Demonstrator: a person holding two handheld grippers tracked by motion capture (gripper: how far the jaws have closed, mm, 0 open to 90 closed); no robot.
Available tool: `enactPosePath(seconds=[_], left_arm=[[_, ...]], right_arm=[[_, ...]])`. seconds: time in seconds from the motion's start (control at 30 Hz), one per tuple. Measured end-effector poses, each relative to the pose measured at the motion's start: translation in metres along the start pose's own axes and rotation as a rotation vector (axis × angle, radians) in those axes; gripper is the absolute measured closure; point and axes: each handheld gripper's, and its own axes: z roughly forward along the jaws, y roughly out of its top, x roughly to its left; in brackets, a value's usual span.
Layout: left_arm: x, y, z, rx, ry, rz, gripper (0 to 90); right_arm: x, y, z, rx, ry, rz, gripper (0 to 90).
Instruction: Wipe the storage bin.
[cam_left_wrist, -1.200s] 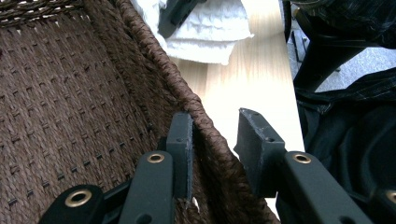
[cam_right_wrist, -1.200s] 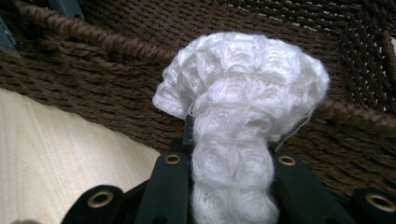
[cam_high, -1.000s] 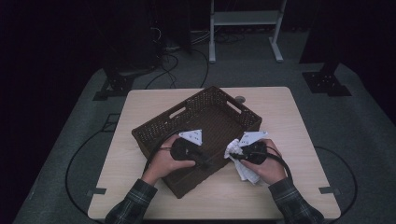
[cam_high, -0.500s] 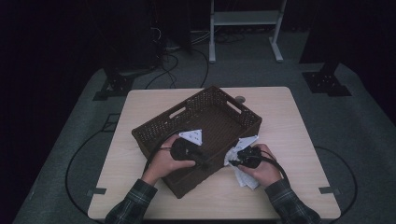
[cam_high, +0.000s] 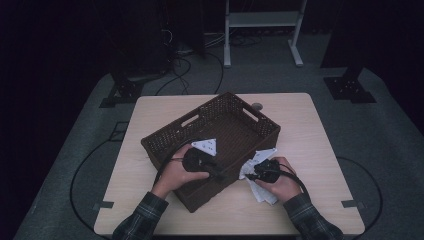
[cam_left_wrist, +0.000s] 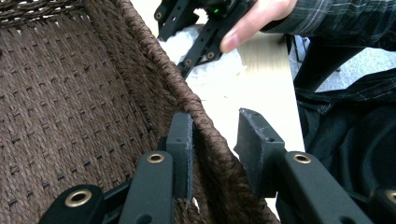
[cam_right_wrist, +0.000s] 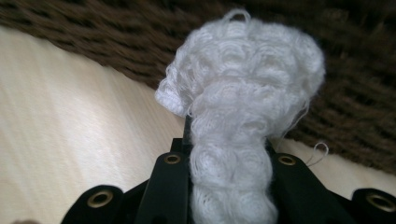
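Steadying the wicker basket (cam_high: 235, 125), left gripper (cam_left_wrist: 212, 140) straddled its near wall, jaws apart, outer clear. Right gripper (cam_right_wrist: 229, 154) clamped bunched white towel (cam_right_wrist: 243, 93) beside it, presumably for loading.

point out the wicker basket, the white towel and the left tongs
wicker basket (cam_high: 267, 129), high view, far right rim
white towel (cam_right_wrist: 243, 93), right gripper view, bunched top
left tongs (cam_left_wrist: 217, 144), left gripper view, gap astride basket wall

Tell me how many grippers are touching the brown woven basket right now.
1. The left gripper straddles the near wall of the brown woven basket, one pad against it. The right gripper is beside the basket, off it, shut on a white fluffy cloth.
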Motion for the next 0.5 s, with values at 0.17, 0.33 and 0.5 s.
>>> enactPosePath(seconds=[0.17, 0.33, 0.5], left_arm=[[0.000, 0.000, 0.000, 0.001, 0.000, 0.000, 66.0], [0.000, 0.000, 0.000, 0.000, 0.001, 0.000, 66.0], [0.000, 0.000, 0.000, 0.001, -0.001, -0.004, 66.0]], right_arm=[[0.008, 0.008, -0.015, -0.083, 0.028, -0.014, 75.8], [0.020, 0.019, -0.028, -0.144, 0.021, -0.056, 75.8], [0.027, 0.027, -0.039, -0.193, 0.019, -0.081, 75.8]])
